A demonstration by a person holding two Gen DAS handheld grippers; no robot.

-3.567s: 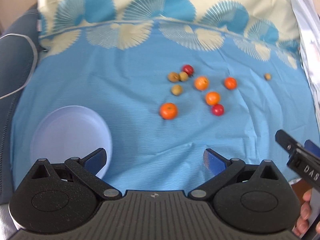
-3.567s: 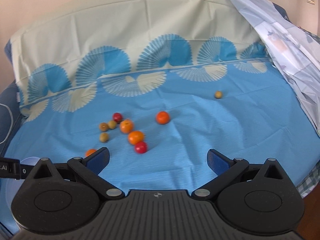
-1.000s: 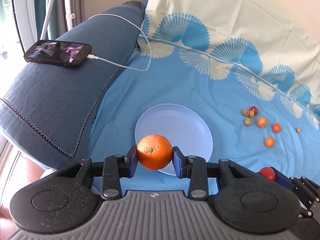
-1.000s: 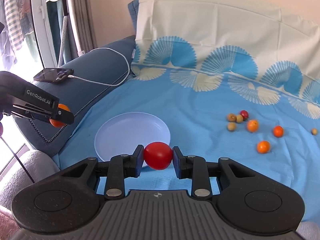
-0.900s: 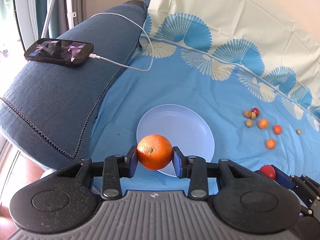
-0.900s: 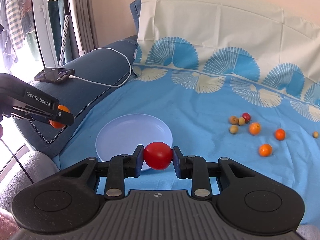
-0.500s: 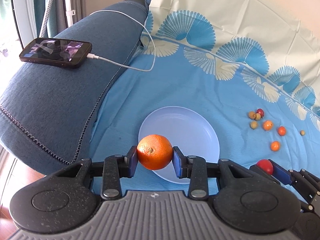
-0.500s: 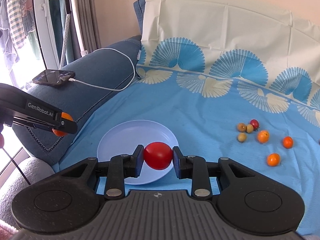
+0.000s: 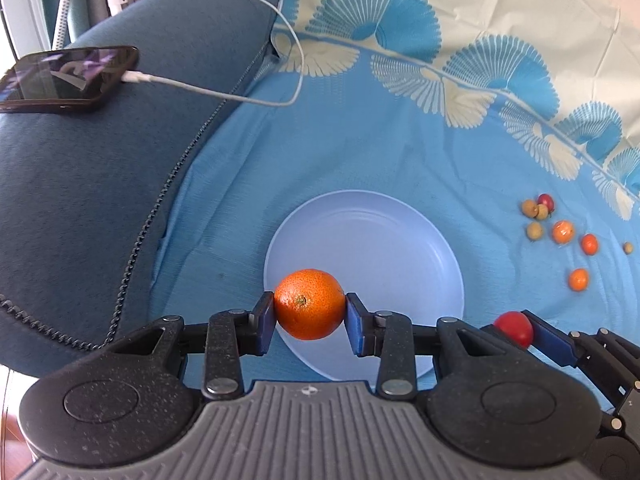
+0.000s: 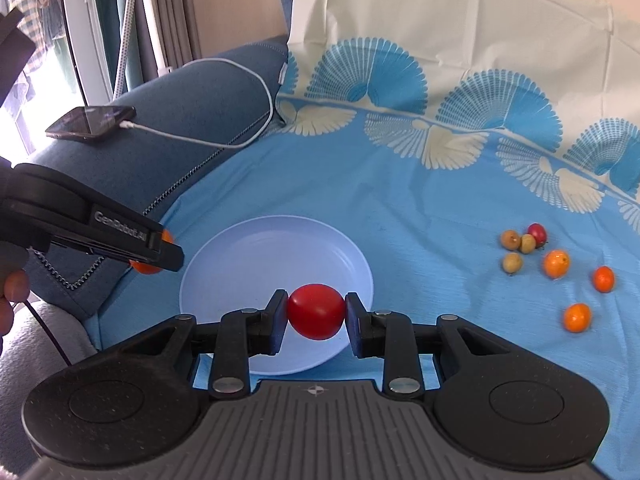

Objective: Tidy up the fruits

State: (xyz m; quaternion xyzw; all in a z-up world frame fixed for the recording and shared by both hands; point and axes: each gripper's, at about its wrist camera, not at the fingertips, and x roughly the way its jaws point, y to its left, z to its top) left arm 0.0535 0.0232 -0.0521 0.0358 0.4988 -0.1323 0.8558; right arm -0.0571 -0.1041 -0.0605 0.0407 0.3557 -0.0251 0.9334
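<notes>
Both grippers tip steeply down over the near edge of the pale blue plate, side by side, a hand gripping the left one's handle. The left gripper pinches a mandarin orange between its blue pads, its stem scar facing the camera, while the right gripper clamps a red tomato, its long axis running pad to pad. The remaining fruits lie scattered on the blue sheet, well right of the plate.
</notes>
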